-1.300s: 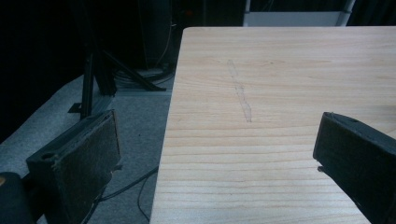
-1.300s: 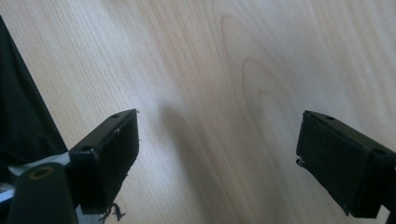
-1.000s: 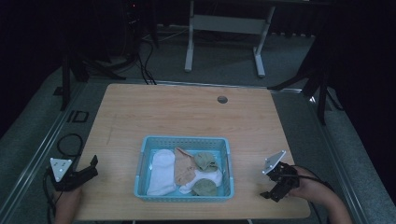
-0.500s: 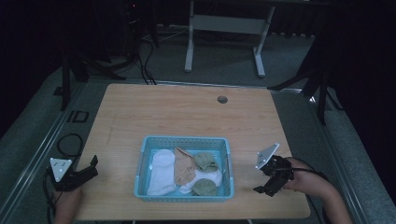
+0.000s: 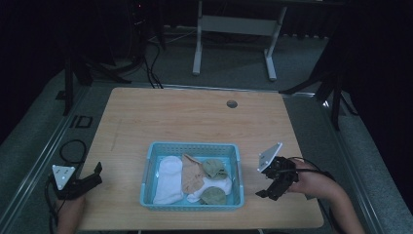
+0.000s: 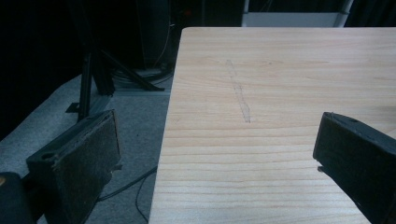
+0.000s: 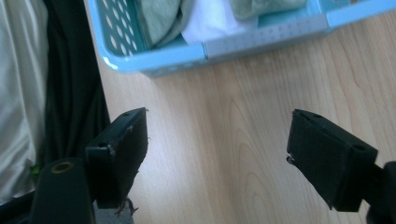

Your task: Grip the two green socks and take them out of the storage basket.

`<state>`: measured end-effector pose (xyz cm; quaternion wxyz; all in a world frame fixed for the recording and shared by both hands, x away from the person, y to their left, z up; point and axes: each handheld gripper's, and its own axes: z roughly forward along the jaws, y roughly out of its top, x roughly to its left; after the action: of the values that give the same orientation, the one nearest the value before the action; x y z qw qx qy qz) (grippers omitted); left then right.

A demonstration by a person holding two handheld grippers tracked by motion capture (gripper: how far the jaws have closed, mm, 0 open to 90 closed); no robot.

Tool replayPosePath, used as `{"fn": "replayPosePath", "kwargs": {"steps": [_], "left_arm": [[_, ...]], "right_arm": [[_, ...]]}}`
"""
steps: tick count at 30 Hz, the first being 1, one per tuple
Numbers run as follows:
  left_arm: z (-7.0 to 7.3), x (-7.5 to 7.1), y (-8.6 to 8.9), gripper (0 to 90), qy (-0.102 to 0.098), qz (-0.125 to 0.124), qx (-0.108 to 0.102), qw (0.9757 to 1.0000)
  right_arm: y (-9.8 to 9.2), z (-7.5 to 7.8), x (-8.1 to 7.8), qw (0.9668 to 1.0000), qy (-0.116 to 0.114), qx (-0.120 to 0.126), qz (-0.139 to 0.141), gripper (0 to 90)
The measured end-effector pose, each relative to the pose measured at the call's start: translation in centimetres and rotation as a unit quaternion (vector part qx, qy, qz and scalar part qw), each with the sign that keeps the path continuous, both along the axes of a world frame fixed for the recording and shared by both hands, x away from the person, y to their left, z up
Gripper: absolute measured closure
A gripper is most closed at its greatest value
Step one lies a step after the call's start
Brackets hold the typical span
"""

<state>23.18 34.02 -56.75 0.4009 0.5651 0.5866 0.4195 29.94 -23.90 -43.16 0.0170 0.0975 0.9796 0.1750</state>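
My right gripper (image 5: 267, 189) hangs above the table's right side, tipped down and toward the left, with my forearm (image 5: 336, 195) coming in from the bottom right corner. Its jaws stand wide with nothing between them, though they have just been closing a little. My left gripper (image 5: 95, 174) sits low at the table's left edge, jaws apart and empty.

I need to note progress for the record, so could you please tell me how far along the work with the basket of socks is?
Nothing looks done yet: the socks all lie in the blue basket, none on the table. In hand: the right gripper, jaws apart with nothing between them and just closing a little, sits by the basket's right side. The left gripper rests open at the table's left edge. Presumably all the sock handling remains.
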Motion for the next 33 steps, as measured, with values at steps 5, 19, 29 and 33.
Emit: {"fn": "replayPosePath", "kwargs": {"steps": [5,19,29,33], "left_arm": [[0.0,0.0,0.0,0.3,-0.001,0.000,-0.002,1.0000],[0.0,0.0,0.1,0.3,-0.001,-0.001,-0.003,1.0000],[0.0,0.0,0.1,0.3,-0.001,-0.002,-0.003,1.0000],[0.0,0.0,0.1,0.3,-0.001,-0.002,-0.004,1.0000]], "right_arm": [[1.3,0.7,0.2,0.9999,-0.009,0.004,0.012,20.2],[4.5,1.1,0.4,0.9985,-0.009,0.014,0.052,27.7],[7.0,0.1,0.6,0.9965,-0.003,0.009,0.083,30.5],[8.0,-0.5,0.8,0.9958,0.001,0.007,0.091,30.5]]}}
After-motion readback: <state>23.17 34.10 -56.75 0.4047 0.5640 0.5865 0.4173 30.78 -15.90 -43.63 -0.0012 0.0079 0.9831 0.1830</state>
